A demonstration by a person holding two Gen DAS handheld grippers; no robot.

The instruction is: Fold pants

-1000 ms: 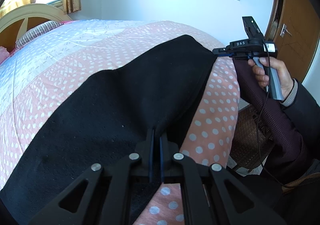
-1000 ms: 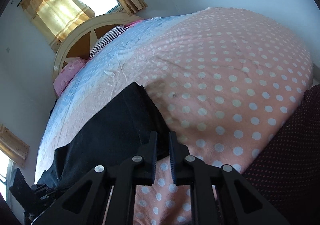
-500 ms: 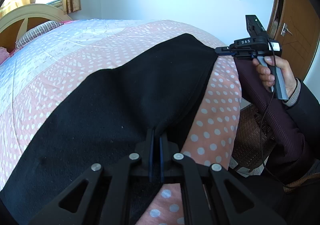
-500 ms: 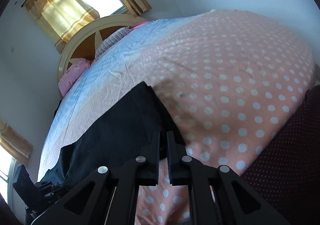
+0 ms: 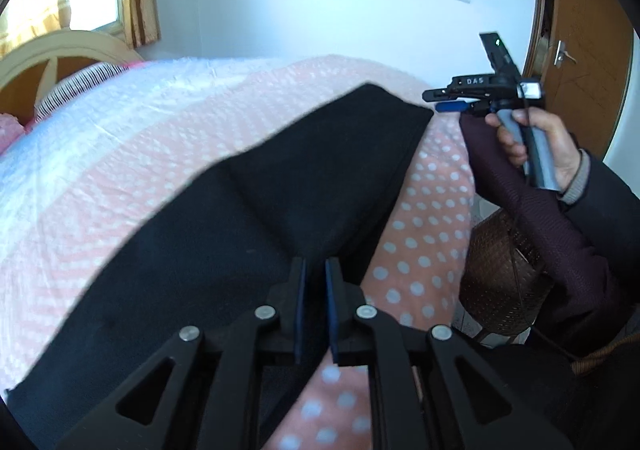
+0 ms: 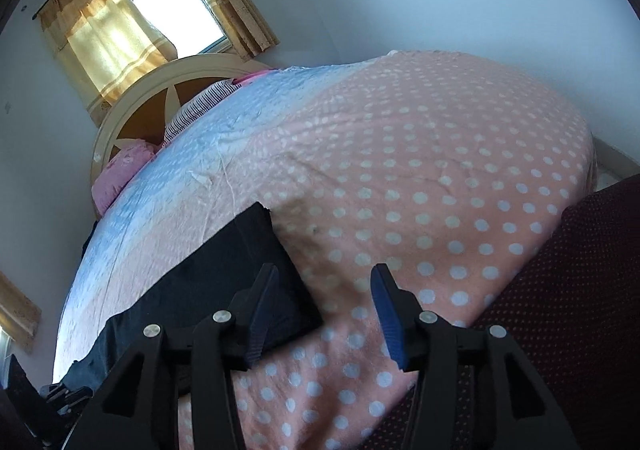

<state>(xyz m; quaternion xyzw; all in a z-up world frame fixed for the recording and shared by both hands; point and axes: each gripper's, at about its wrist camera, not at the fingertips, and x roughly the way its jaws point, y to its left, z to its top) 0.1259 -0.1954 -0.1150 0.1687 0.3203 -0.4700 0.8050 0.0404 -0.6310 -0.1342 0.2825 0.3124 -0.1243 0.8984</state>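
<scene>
The black pants (image 5: pixel 224 226) lie stretched along the near side of the pink dotted bedspread (image 5: pixel 192 122), with one layer folded over. My left gripper (image 5: pixel 314 270) is nearly shut, its blue pads pinching the pants' near edge fold. My right gripper (image 6: pixel 324 294) is open and empty, just above the bed beside the pants' end corner (image 6: pixel 276 310). It also shows in the left wrist view (image 5: pixel 434 100), held by a hand just off the far corner of the pants.
A headboard (image 6: pixel 160 90), a striped pillow (image 6: pixel 200 110) and a pink pillow (image 6: pixel 120 170) are at the bed's head. A brown wicker basket (image 5: pixel 500 282) stands by the bed's edge. A wooden door (image 5: pixel 588 30) is on the right. My dark red sleeve (image 6: pixel 580 310) is nearby.
My right gripper has opened and let go of the pants' end corner, which now lies on the bed. My left gripper stays shut on the pants' edge.
</scene>
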